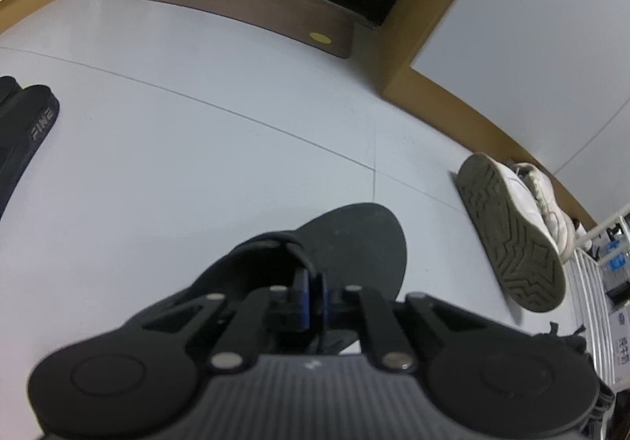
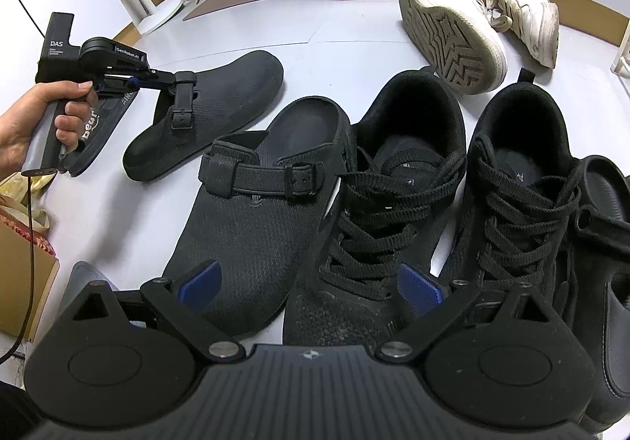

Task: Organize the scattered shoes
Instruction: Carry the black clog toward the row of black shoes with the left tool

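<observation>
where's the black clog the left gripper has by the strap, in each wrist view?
Left wrist: black clog bottom centre, its strap clamped in the left gripper, toe pointing away.
Right wrist: same clog upper left, left gripper on its strap.
Shared landmark: white sneaker lying on its side, sole showing.

Left-wrist view: the tool (image 1: 309,294) body hides the rear of the black clog (image 1: 354,243); a black slide (image 1: 27,133) is cut off at the left edge. Right-wrist view: a black shoe (image 2: 606,243) runs past the right edge; lower left, a cardboard box (image 2: 23,282) is cropped.
</observation>
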`<action>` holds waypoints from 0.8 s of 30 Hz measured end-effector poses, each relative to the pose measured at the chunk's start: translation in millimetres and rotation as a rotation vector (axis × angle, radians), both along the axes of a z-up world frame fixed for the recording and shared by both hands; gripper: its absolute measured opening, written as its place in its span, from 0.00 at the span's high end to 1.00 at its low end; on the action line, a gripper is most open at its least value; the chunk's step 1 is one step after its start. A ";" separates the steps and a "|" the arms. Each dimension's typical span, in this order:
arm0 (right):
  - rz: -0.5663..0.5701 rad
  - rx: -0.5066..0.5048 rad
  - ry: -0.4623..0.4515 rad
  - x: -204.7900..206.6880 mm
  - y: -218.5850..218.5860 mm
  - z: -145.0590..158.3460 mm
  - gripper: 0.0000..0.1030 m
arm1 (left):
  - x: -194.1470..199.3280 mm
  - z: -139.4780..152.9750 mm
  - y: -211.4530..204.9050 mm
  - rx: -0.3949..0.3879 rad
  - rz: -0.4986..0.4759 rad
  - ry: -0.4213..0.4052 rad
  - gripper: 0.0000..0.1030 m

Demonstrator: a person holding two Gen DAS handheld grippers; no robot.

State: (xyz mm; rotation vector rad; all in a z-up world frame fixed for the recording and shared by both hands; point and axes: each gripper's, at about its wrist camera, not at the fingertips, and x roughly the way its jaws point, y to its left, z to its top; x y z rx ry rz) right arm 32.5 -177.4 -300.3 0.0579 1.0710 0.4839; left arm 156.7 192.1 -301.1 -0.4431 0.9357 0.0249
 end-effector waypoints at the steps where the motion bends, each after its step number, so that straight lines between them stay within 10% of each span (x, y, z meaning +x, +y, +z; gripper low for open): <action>1: 0.000 0.000 0.000 0.0 -0.2 0.1 0.04 | -2.1 0.5 -0.2 -0.001 -0.005 0.002 0.95; 24: 0.025 -0.003 0.000 -0.8 6.5 -0.5 0.04 | -79.2 3.5 14.8 -0.029 -0.044 0.102 0.95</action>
